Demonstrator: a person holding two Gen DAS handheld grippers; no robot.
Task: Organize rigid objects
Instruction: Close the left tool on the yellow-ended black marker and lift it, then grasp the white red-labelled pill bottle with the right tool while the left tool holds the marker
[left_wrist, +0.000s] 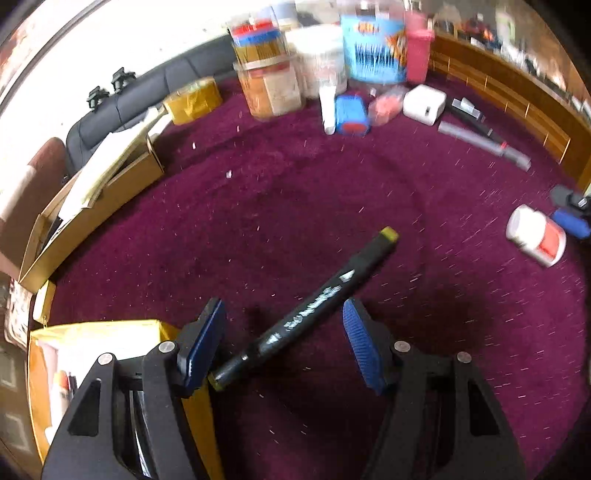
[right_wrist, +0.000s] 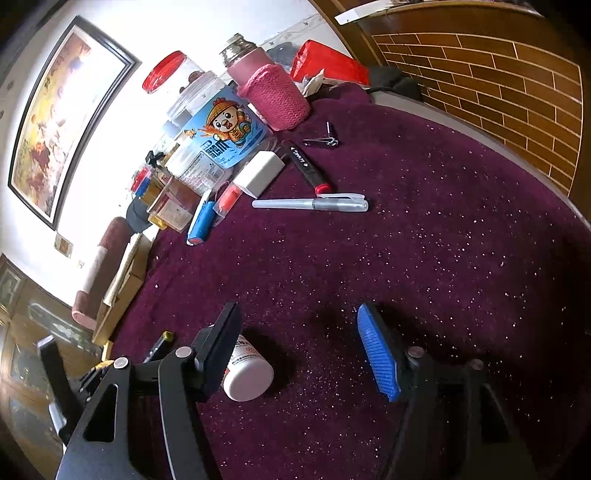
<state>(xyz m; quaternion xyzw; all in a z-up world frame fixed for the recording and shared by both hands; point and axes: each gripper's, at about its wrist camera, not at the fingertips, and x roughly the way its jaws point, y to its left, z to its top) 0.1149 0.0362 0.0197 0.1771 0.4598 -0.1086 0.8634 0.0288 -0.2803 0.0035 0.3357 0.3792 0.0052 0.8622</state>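
A black marker (left_wrist: 306, 314) with yellow ends lies on the purple cloth between the fingers of my left gripper (left_wrist: 284, 343), which is open around it without touching. A white pill bottle (right_wrist: 247, 373) lies on its side just inside the left finger of my right gripper (right_wrist: 303, 350), which is open. The bottle also shows in the left wrist view (left_wrist: 535, 236) at the right, and the marker's tip in the right wrist view (right_wrist: 162, 341).
An open yellow box (left_wrist: 92, 350) sits by my left finger. Cardboard boxes (left_wrist: 92, 206) line the left edge. At the back stand jars (left_wrist: 266, 77), a blue-labelled tub (right_wrist: 218, 144), a pink-sleeved flask (right_wrist: 266, 88), a white charger (right_wrist: 258, 173), pens (right_wrist: 310, 204) and a nail clipper (right_wrist: 325, 138).
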